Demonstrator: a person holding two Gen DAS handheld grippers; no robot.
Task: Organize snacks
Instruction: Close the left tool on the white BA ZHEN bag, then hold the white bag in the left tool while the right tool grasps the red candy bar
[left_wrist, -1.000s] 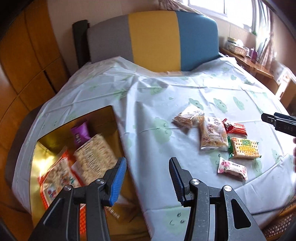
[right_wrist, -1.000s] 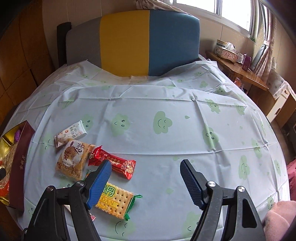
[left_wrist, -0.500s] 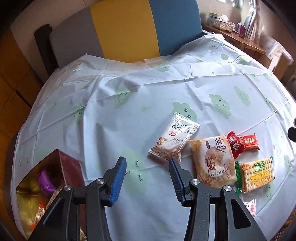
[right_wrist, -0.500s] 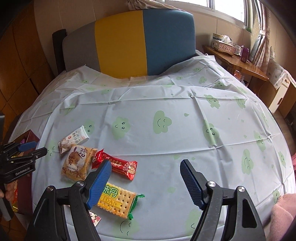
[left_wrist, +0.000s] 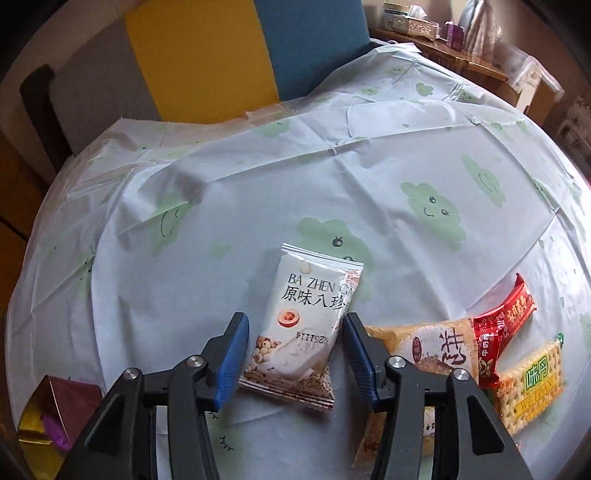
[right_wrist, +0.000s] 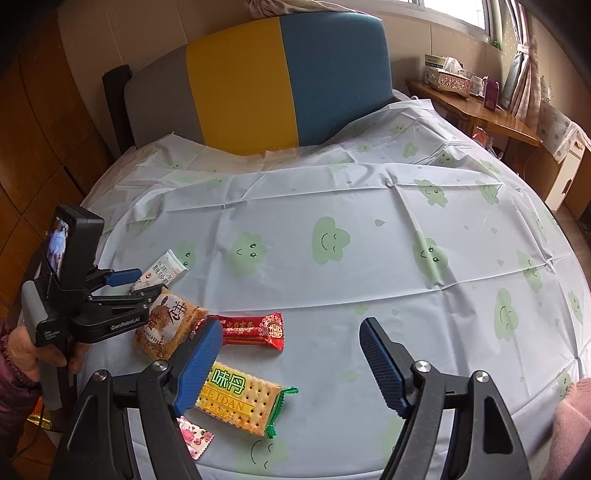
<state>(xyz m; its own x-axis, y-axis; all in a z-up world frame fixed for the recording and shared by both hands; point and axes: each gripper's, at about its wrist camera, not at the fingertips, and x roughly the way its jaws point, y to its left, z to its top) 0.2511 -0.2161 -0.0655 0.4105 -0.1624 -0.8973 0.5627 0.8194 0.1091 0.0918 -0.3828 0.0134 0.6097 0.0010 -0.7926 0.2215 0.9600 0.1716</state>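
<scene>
A white snack packet (left_wrist: 310, 317) lies flat on the cloud-print sheet. My left gripper (left_wrist: 295, 321) straddles its near end with the jaws opening; gaps show between the pads and the packet. In the right wrist view that left gripper (right_wrist: 144, 282) sits over the same white packet (right_wrist: 162, 271). To the right lie a tan pastry packet (left_wrist: 432, 347), a red packet (left_wrist: 506, 317) and a green-and-yellow cracker packet (left_wrist: 532, 387). My right gripper (right_wrist: 291, 326) hangs open above the cracker packet (right_wrist: 240, 395) and the red packet (right_wrist: 251, 328), holding nothing. A small flowered packet (right_wrist: 194, 437) lies near the front edge.
A dark red box with gold lining (left_wrist: 55, 406) holding snacks stands at the bed's lower left edge. A grey, yellow and blue headboard (right_wrist: 280, 81) rises behind. A wooden side table (right_wrist: 476, 107) with boxes stands at the far right. A hand (right_wrist: 26, 350) grips the left tool.
My left gripper has swung from above the box rightwards and down onto the white packet, and its jaws have widened a little. The right gripper has stayed nearly still.
</scene>
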